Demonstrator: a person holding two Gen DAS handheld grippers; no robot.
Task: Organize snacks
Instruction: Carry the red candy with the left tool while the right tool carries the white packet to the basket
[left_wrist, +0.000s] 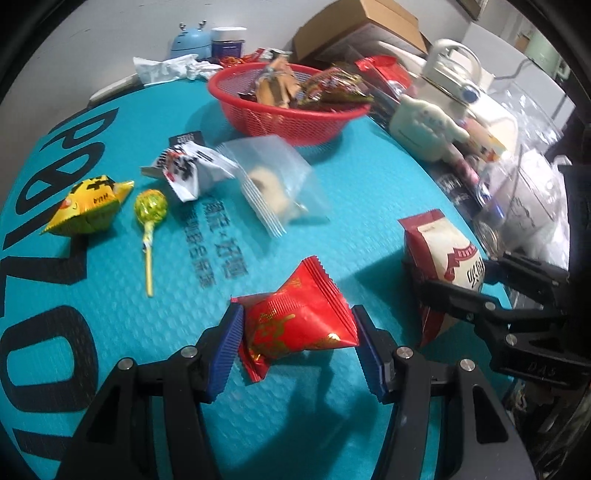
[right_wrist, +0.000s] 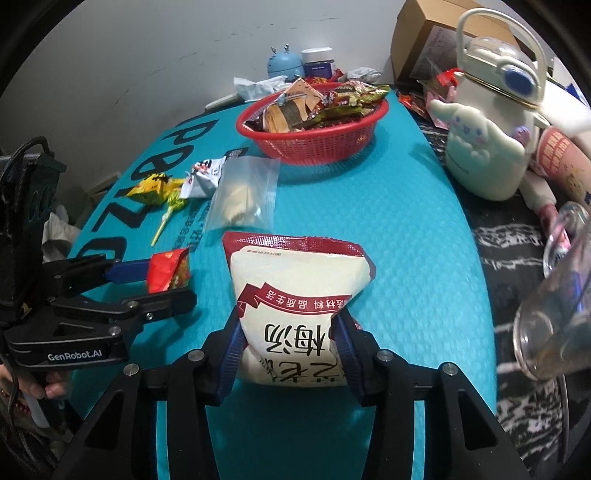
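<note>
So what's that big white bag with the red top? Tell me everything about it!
The white bag is a puffy snack pouch of shiny plastic, with a dark red band across its sealed top, a red ribbon design and big dark Chinese letters. It looks full and unopened. It stands tilted on the teal mat, and the right gripper pinches its lower end between blue pads. It sits apart from the red basket behind it.

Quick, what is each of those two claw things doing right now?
Left gripper: closed on the red snack packet.
Right gripper: closed on the white and red pouch.
</note>
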